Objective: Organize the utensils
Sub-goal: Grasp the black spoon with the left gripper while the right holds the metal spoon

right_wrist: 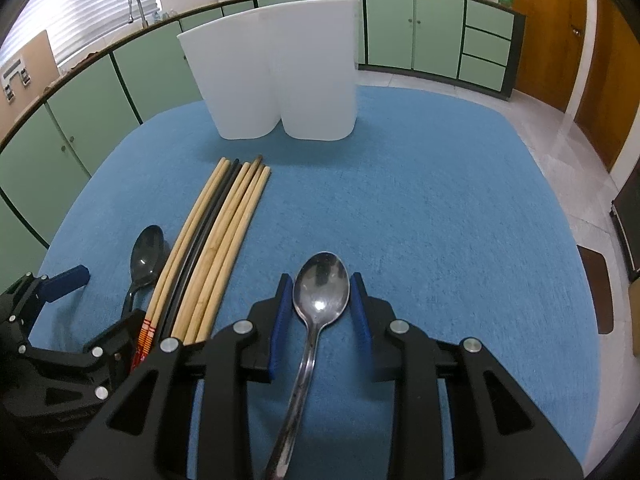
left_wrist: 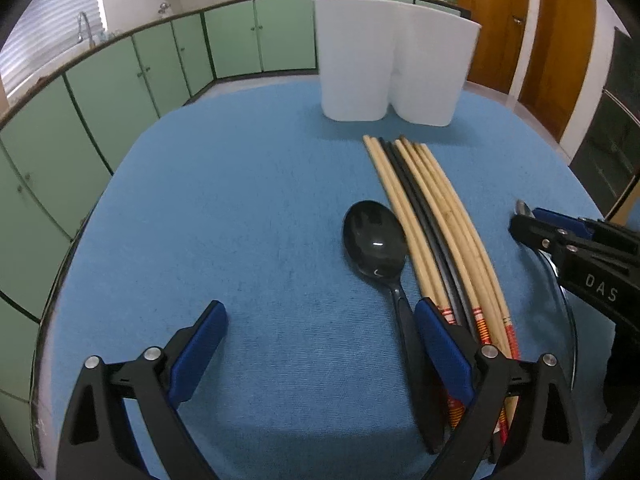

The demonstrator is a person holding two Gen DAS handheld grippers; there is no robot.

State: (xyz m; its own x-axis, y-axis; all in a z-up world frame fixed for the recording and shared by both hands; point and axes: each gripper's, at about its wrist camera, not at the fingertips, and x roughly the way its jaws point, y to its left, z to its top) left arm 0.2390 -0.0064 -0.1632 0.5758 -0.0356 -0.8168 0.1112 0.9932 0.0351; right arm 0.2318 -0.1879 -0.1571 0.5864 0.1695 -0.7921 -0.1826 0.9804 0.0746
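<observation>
On the blue tabletop (right_wrist: 440,200), the steel spoon (right_wrist: 320,292) lies lengthwise between the right tongs (right_wrist: 320,312), bowl toward the white holder (right_wrist: 276,76); the pads flank it without visibly pressing. Left of it lie seven chopsticks (right_wrist: 216,236), five bamboo and two black, tips toward the holder, then one black spoon (left_wrist: 374,240), pointing likewise. The left tongs (left_wrist: 320,344) gape empty.

Kitchen, green cabinets (right_wrist: 412,28), sink faucet (right_wrist: 136,8)
</observation>
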